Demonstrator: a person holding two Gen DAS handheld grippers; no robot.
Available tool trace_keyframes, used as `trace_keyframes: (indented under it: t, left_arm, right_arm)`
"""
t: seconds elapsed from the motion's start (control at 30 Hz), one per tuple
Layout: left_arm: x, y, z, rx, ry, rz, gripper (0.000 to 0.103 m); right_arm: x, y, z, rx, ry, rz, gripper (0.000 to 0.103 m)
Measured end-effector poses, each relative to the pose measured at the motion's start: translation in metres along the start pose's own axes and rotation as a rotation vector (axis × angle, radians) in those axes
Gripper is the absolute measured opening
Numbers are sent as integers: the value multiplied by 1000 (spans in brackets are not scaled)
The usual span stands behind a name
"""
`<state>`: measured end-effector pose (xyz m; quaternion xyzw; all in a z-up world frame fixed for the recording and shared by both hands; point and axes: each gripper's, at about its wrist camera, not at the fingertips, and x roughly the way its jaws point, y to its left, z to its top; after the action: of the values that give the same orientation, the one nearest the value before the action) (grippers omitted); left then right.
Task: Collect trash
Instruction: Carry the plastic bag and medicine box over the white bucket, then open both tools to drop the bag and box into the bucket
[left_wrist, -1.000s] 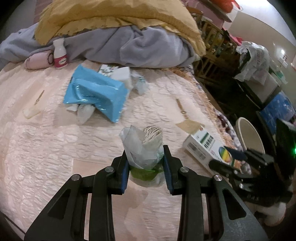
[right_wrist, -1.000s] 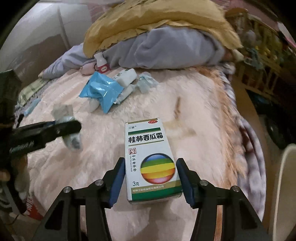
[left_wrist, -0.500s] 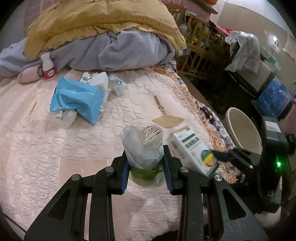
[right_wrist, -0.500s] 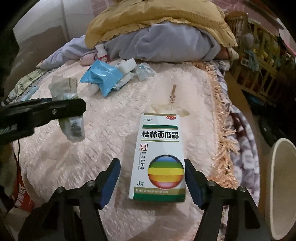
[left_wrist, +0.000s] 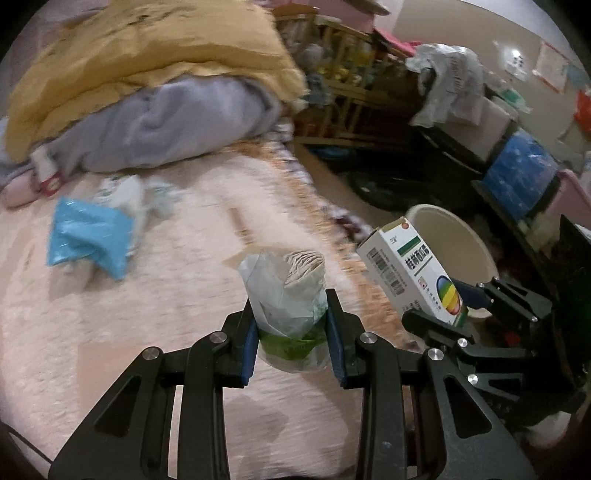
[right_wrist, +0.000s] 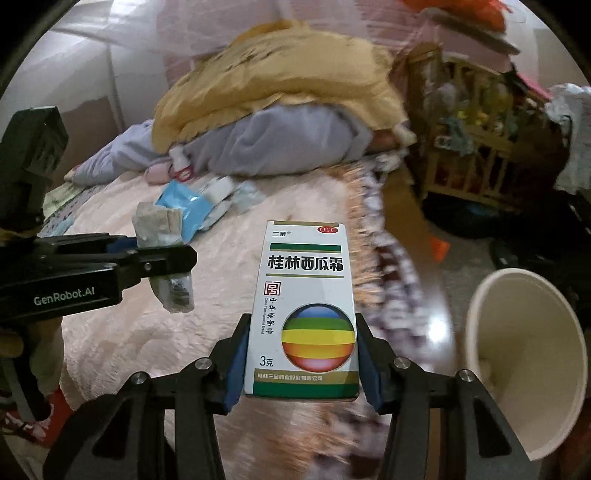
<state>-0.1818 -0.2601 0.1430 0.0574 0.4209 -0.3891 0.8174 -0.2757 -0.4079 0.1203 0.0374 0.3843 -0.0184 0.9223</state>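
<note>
You've got your left gripper (left_wrist: 290, 332) clamped on a crumpled plastic wrapper (left_wrist: 286, 295) with a wad of paper poking out the top, and your right gripper (right_wrist: 301, 363) squeezing a white medicine box (right_wrist: 304, 310) by its sides, both held up off the pink bedspread (left_wrist: 110, 332). The cream bin (right_wrist: 524, 362) sits down on the floor just right of the bed's fringed edge, its mouth open toward you. On the bed farther back there's a blue packet (left_wrist: 90, 236) with some white wrappers beside it, plus a small bottle (right_wrist: 181, 162) tucked against the grey and yellow blanket pile (right_wrist: 280, 110).
</note>
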Motion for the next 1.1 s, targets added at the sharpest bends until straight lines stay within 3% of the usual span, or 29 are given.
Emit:
trace_keyframes:
  t: [0.13, 0.27, 0.73, 1.1]
  left_arm:
    - [11, -25, 12, 12, 26, -87, 30]
    - [23, -49, 21, 33, 47, -127, 30]
    - [80, -139, 44, 125, 101, -200, 30]
    - [123, -173, 60, 125, 134, -250, 30]
  right_arm:
    - [-23, -34, -5, 44, -29, -62, 50]
    - [-36, -71, -12, 96, -36, -115, 50]
    - [-48, -175, -50, 283, -8, -261, 50]
    - [-42, -213, -68, 386, 24, -291, 50]
